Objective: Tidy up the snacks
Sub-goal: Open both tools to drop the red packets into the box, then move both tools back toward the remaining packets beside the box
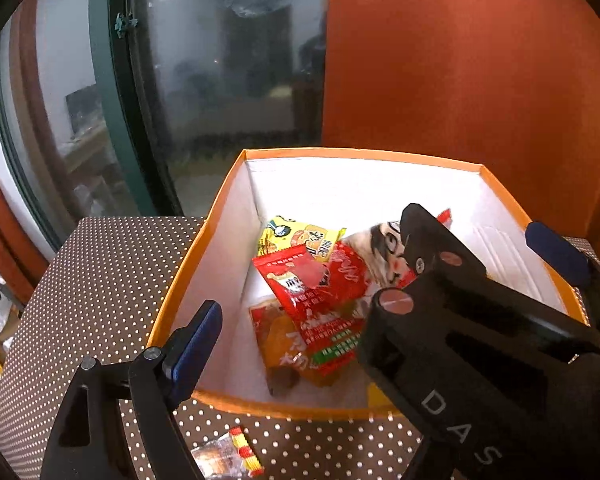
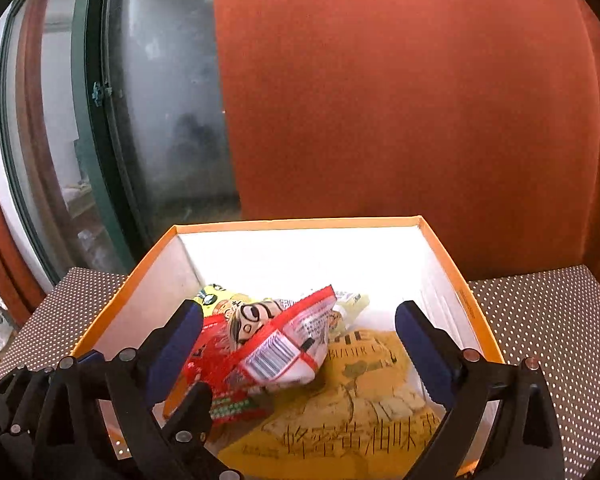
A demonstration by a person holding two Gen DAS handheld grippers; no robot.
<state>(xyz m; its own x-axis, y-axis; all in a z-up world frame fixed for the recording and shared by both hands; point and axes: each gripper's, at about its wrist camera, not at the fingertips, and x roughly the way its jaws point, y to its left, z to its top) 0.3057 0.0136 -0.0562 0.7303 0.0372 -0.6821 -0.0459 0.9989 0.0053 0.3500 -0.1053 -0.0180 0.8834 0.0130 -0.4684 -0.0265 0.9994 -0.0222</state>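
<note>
So from the left wrist cam, the orange box [image 1: 228, 184] with white inner walls sits on the polka-dot table [image 1: 100, 280], pushed toward the table's far edge, and the snacks are piled inside against the box's left wall: a yellow packet [image 1: 300, 238] toward the far side, a red packet [image 1: 320, 292] tilted over it, an orange pouch [image 1: 284, 344] lying flat nearer the front wall, plus a white wrapper with a cartoon face [image 1: 380, 244]. The left gripper [image 1: 376, 276] has its blue pads wide apart, nothing between them, one pad over the box's front left corner and the other over the right rim. The right gripper's black body [image 1: 460, 320] cuts across and hides the right half of the pile. One more small wrapper [image 1: 228, 458] lies on the table by its near edge, cut off by the frame, can't read it. From the right wrist cam, the right gripper [image 2: 300, 340] is spread open too, hovering over the box [image 2: 300, 222] with nothing clamped. The face wrapper [image 2: 284, 344] shows a barcode and rests tilted on top of the red packet [image 2: 216, 364], both lying over a big yellow bag [image 2: 372, 408] along the box's near side, its bottom cut off by the frame. The left gripper's fingers [image 2: 88, 360] poke in at the box's left rim.
</note>
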